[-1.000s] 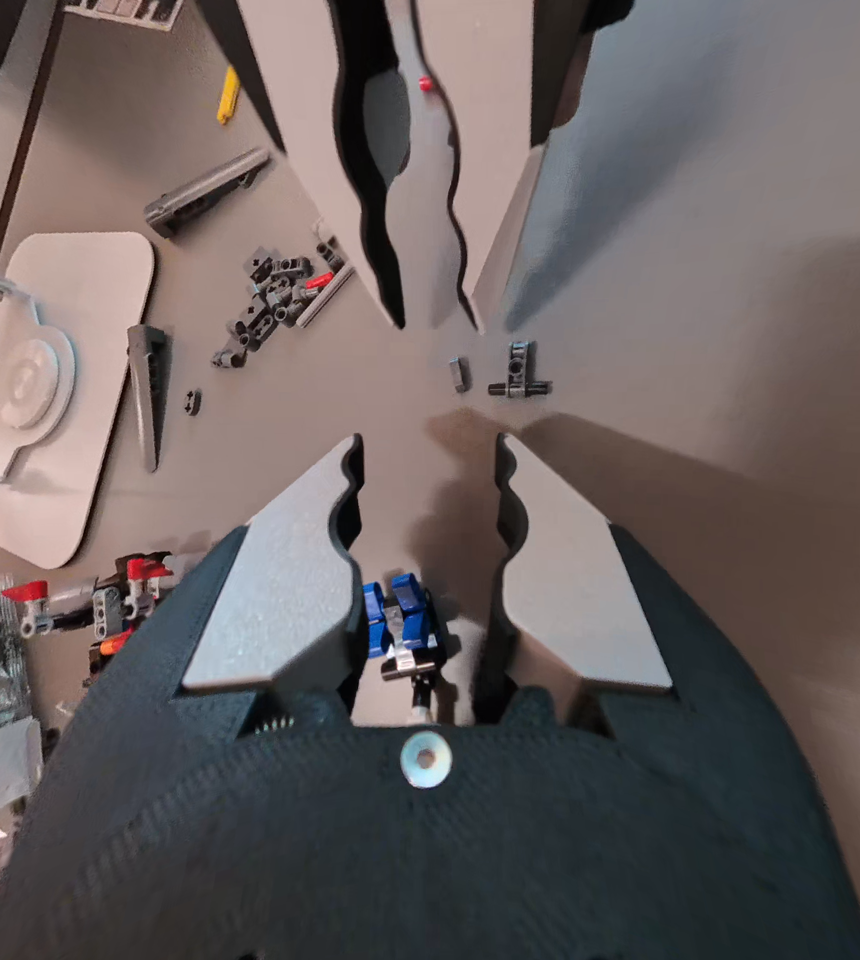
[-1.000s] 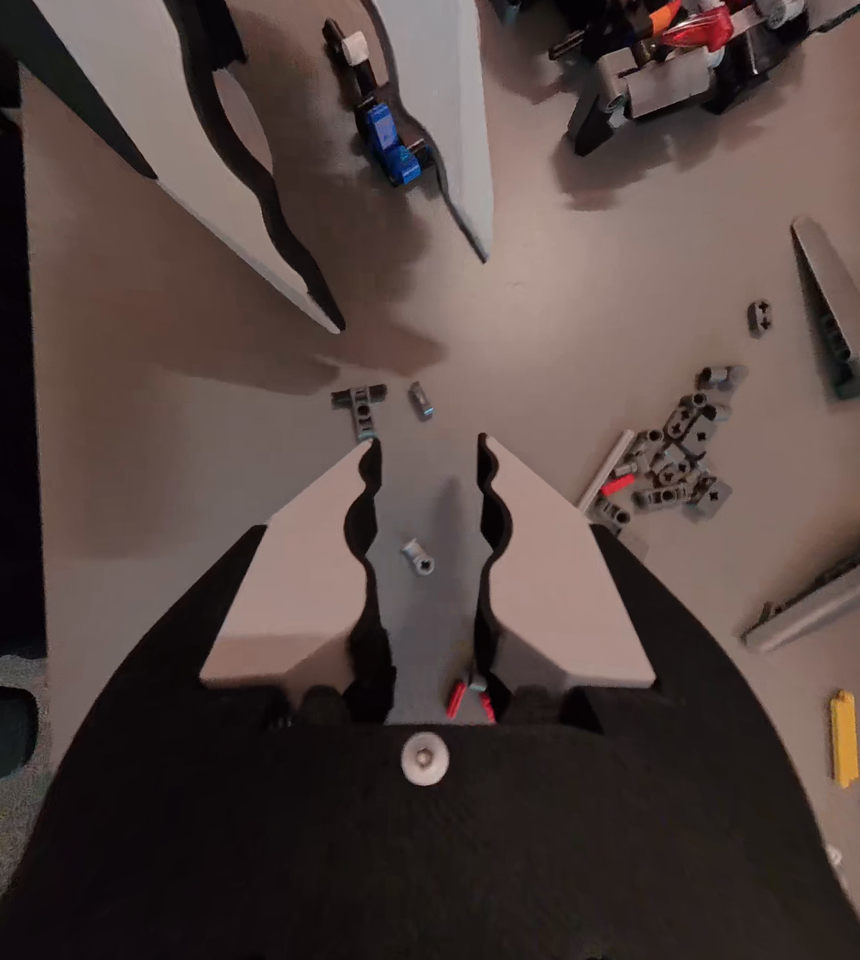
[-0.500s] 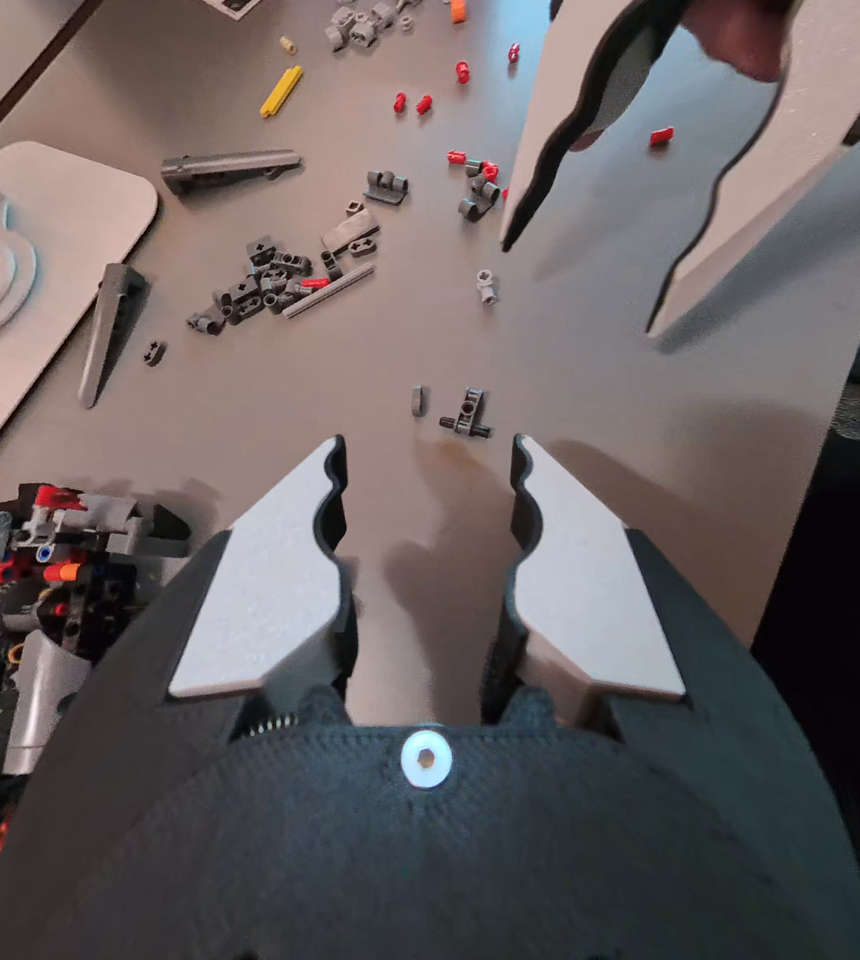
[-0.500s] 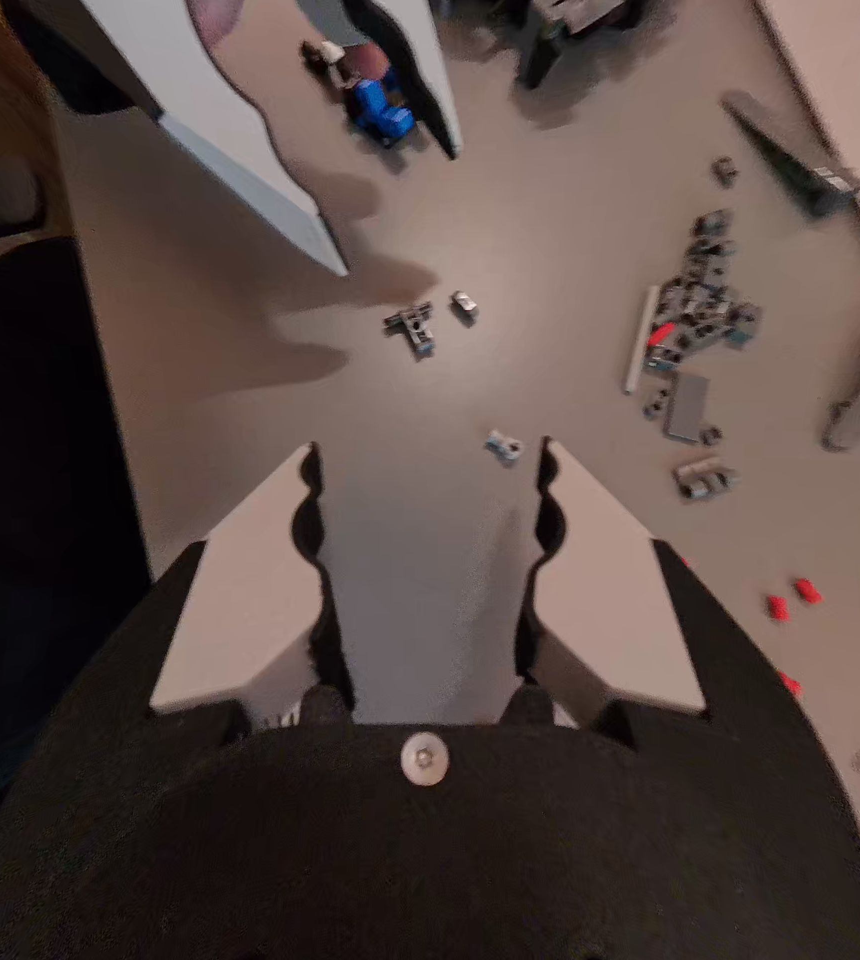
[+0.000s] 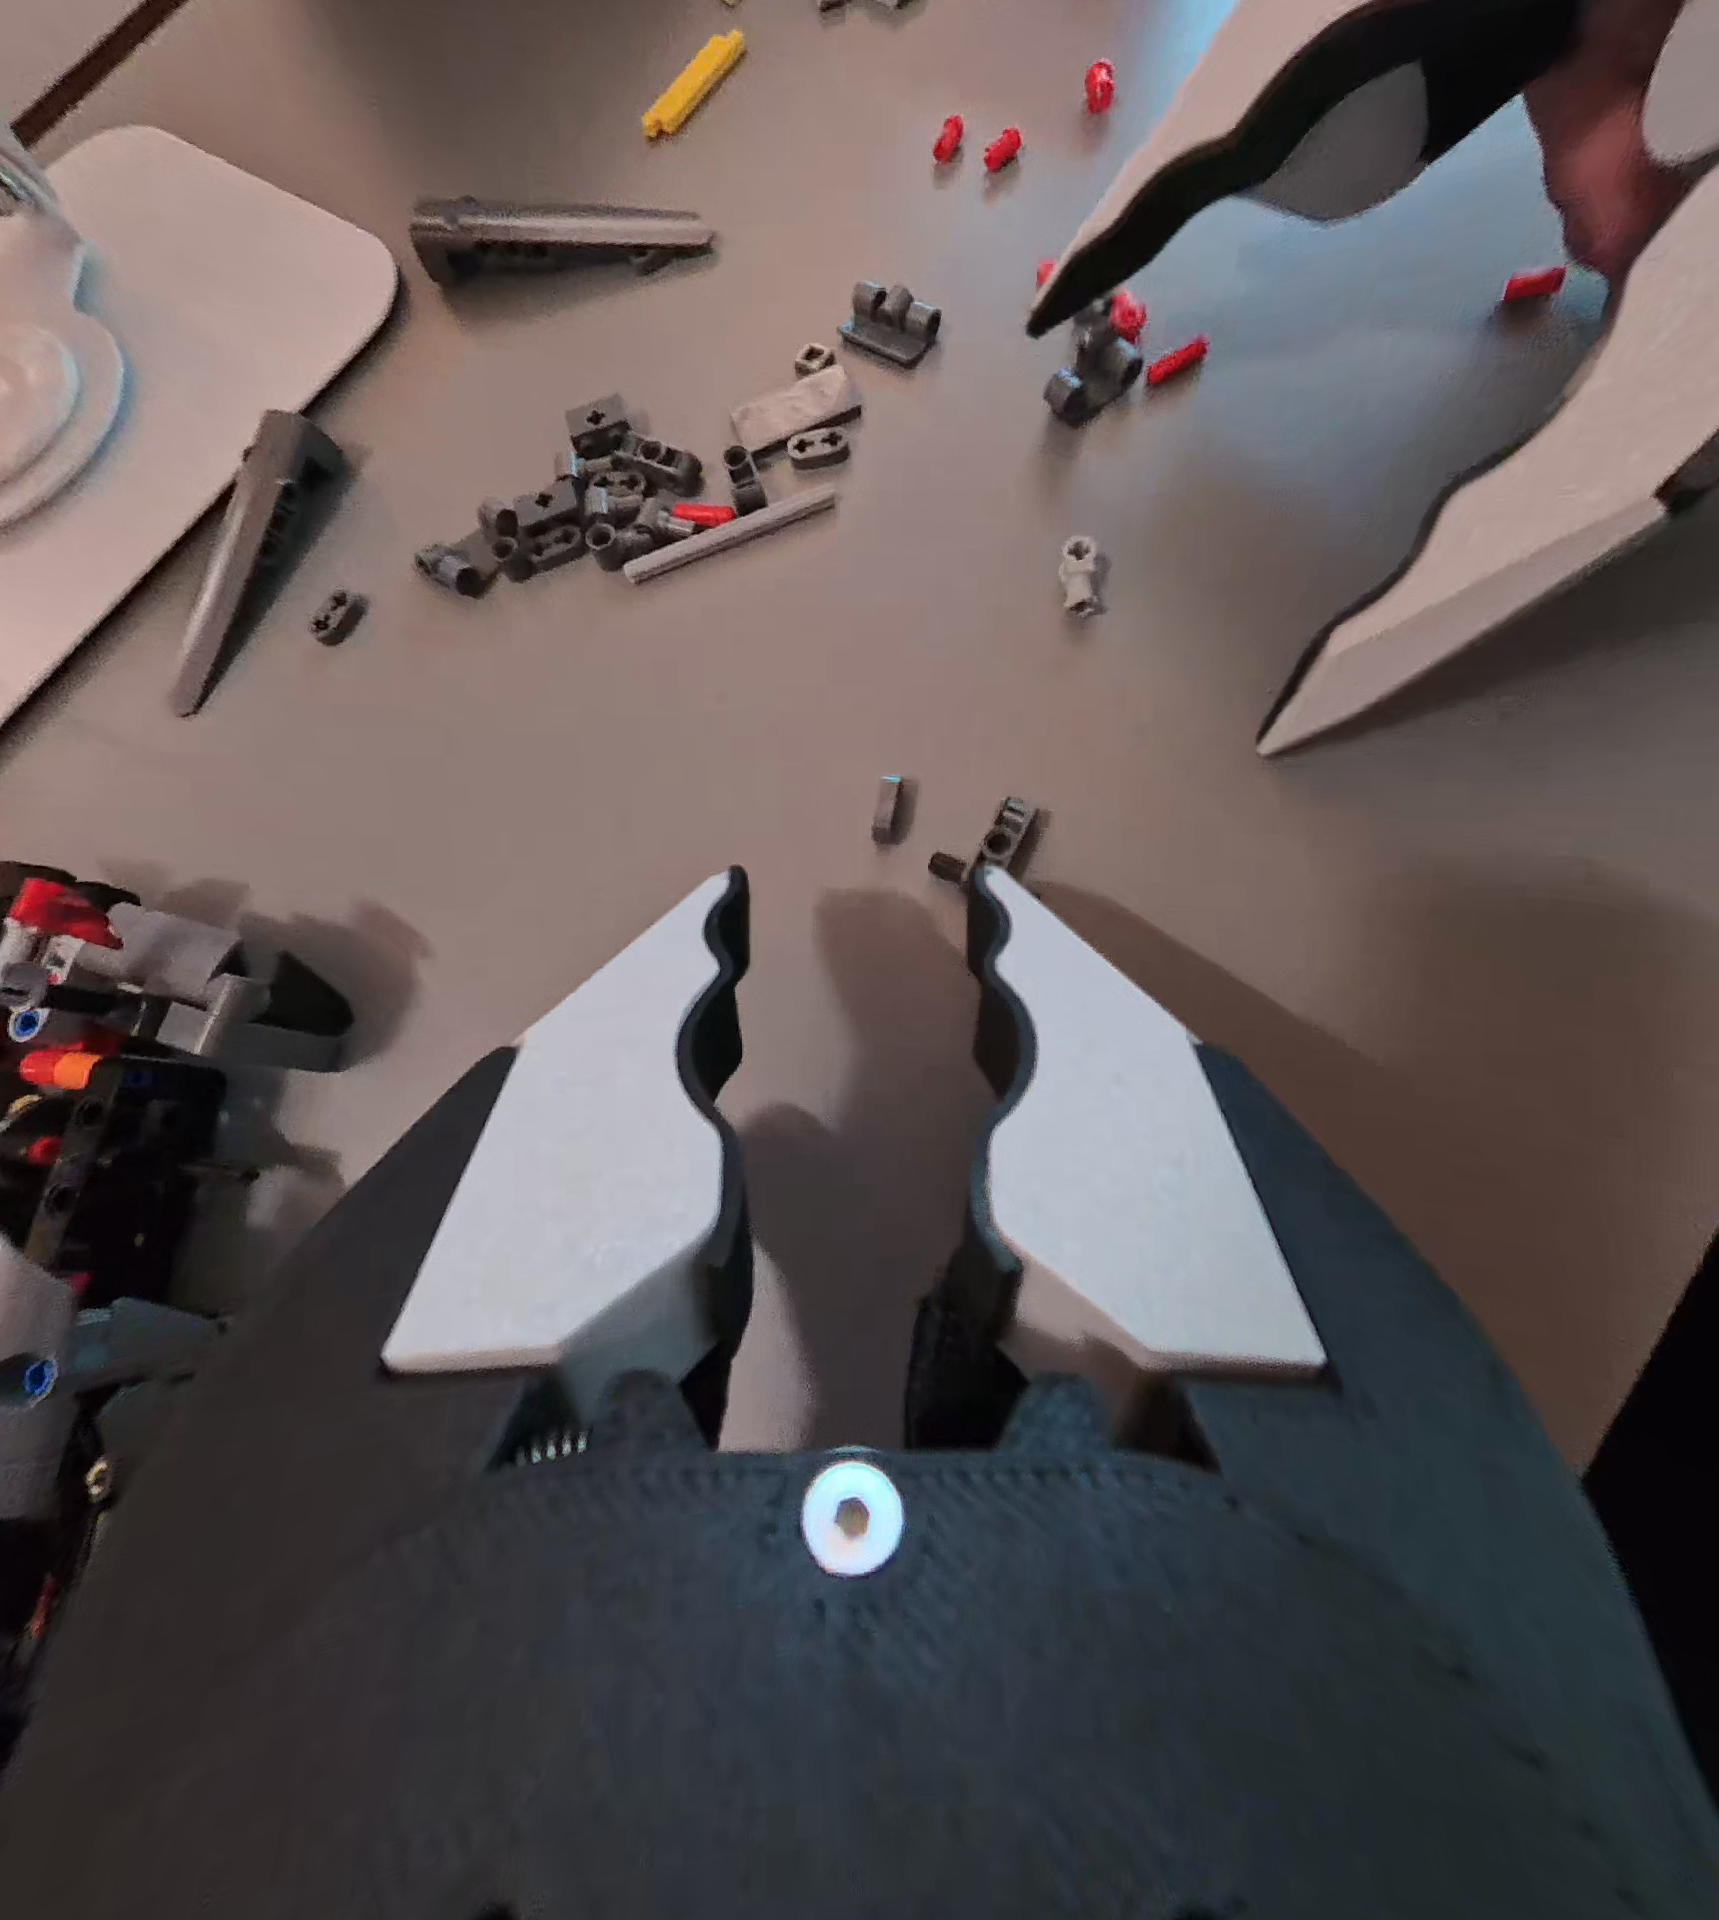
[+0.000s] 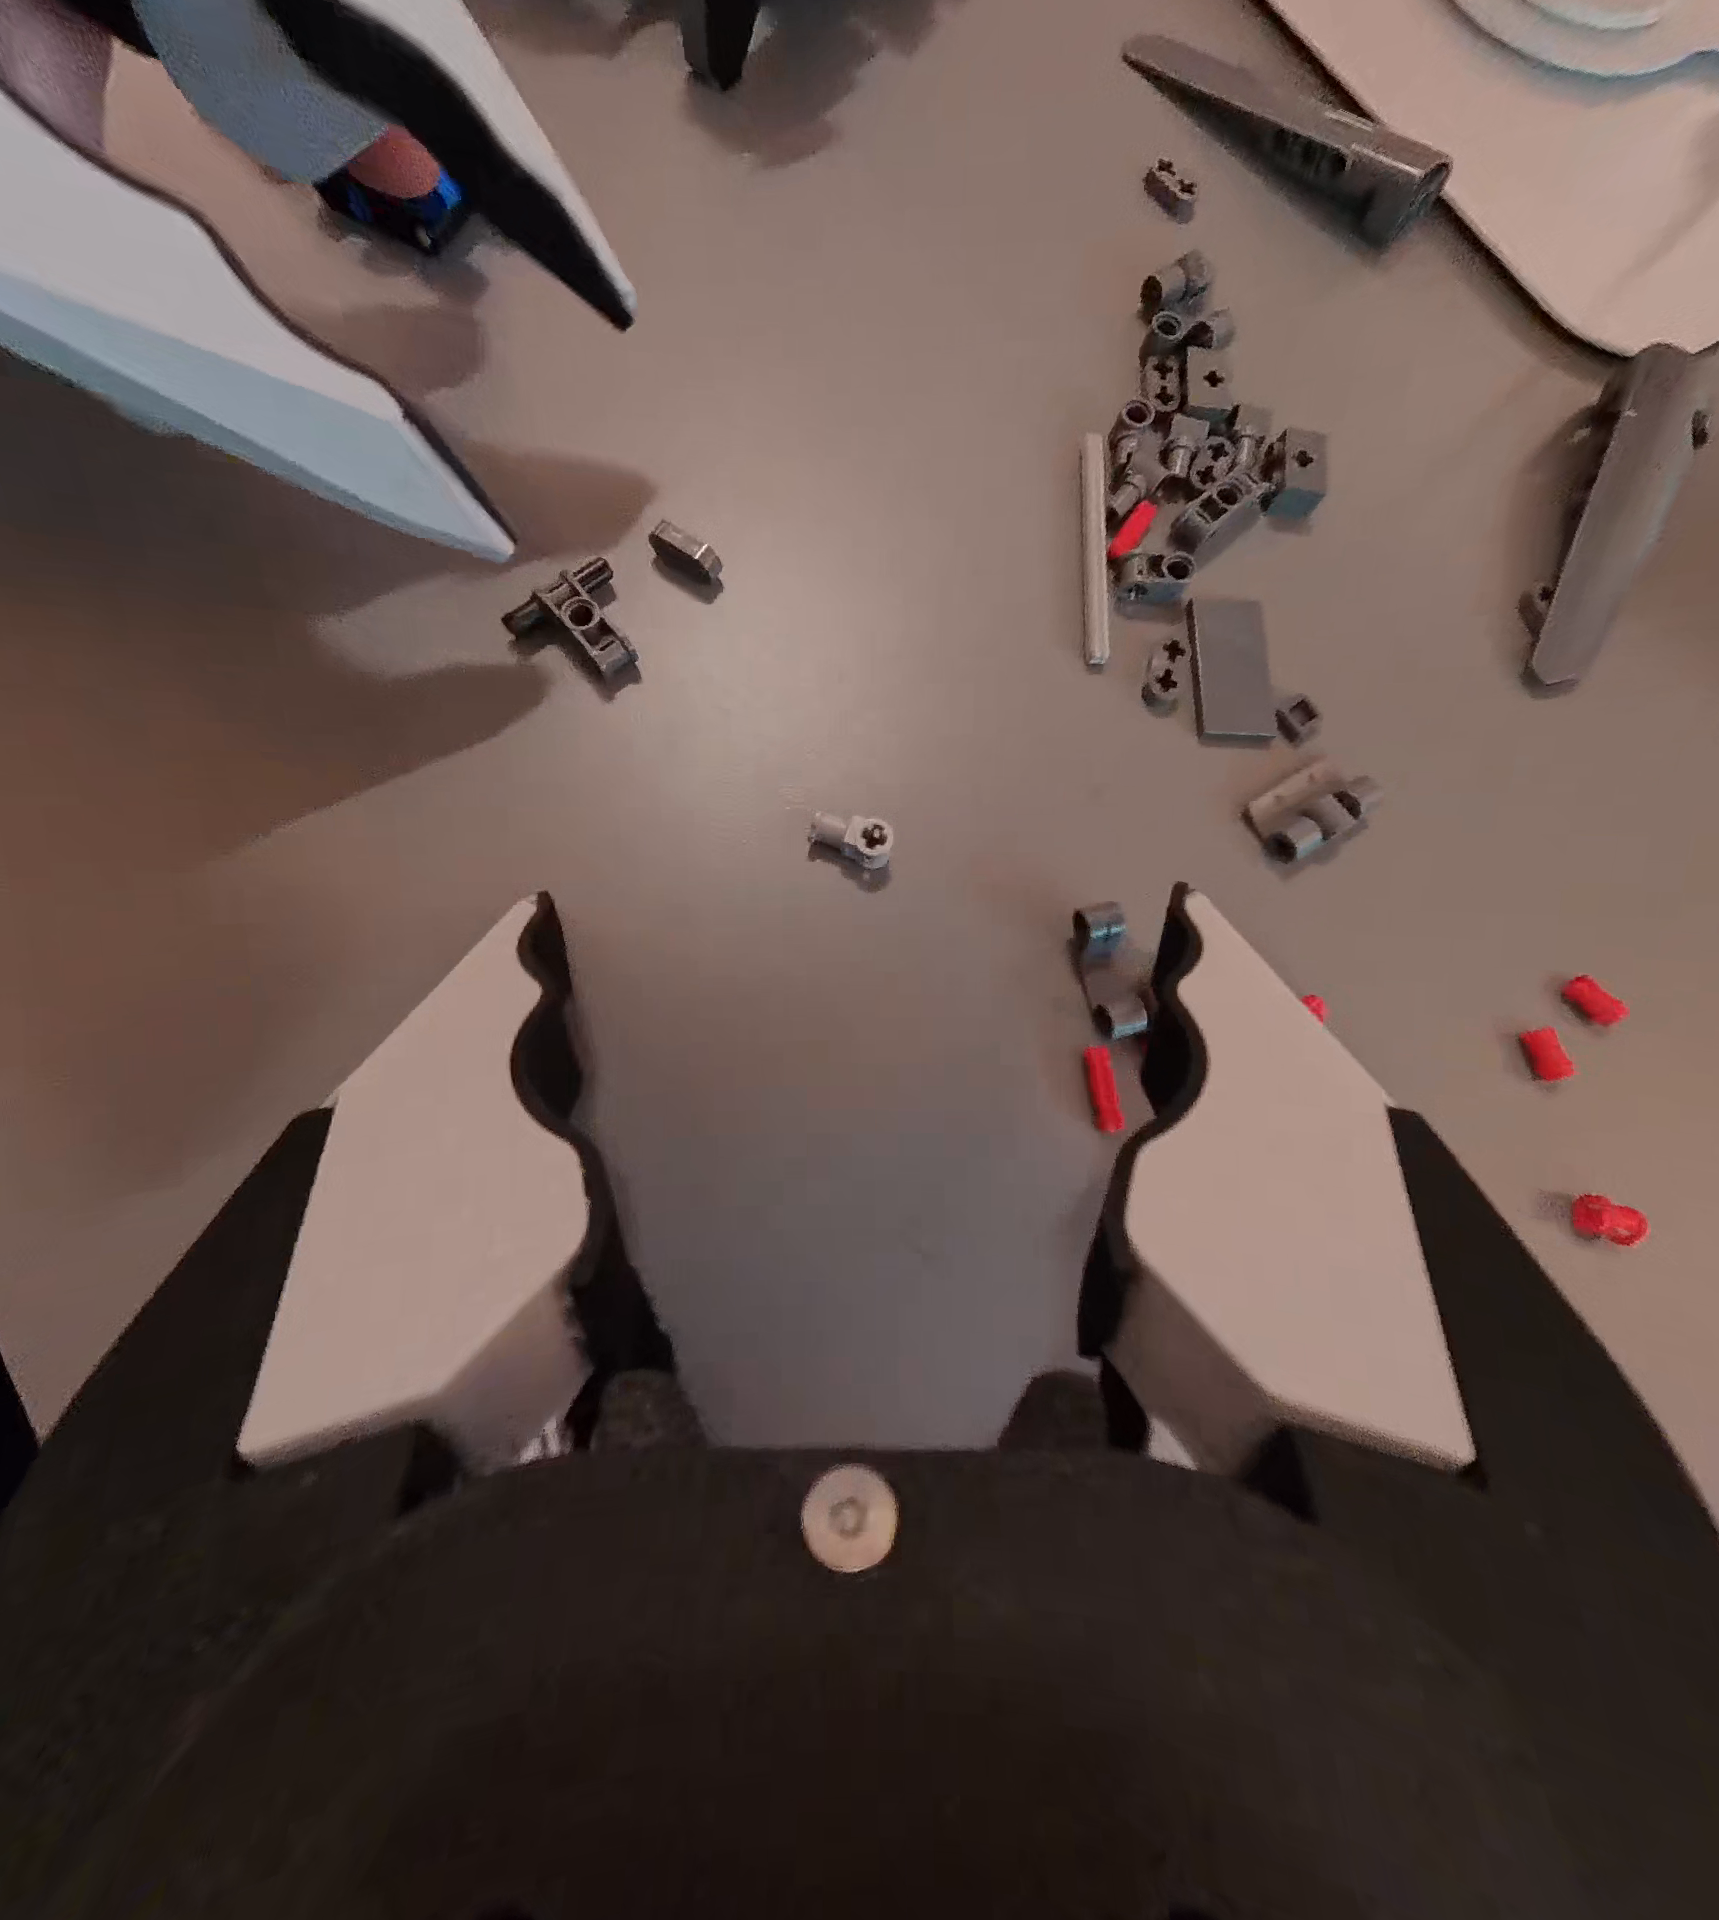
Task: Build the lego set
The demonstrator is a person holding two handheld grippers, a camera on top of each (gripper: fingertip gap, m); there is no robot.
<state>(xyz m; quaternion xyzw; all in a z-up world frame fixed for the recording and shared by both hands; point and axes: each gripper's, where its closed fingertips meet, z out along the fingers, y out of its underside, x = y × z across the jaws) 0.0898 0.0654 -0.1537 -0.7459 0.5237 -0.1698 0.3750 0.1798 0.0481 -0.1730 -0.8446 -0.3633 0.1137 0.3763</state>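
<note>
My left gripper (image 5: 860, 894) is open with nothing between its pads, low over the grey table (image 5: 938, 707). A dark grey T-shaped connector (image 5: 1000, 840) lies at its right fingertip and a small grey piece (image 5: 888, 808) just ahead. In the right wrist view, the left gripper (image 6: 564, 436) sits at the top left with a blue piece (image 6: 419, 213) on the table behind its fingers. My right gripper (image 6: 860, 899) is wide open and empty. A light grey connector (image 6: 855, 836) lies just ahead of it. A dark grey connector (image 6: 1109, 977) and a red pin (image 6: 1102, 1086) lie by its right finger.
A pile of small grey pieces (image 5: 606, 509) lies mid-table, with long grey wedge pieces (image 5: 242, 551) near it. A partly built model (image 5: 55, 1049) stands at the left. A pale mat (image 5: 211, 343) lies far left. Red pins (image 6: 1546, 1055) are scattered. The table edge (image 5: 1655, 1195) runs at the right.
Both grippers have drawn apart and pulled back. The right gripper has opened much wider. The blue piece between my left fingers a second ago no longer shows in the left wrist view.
</note>
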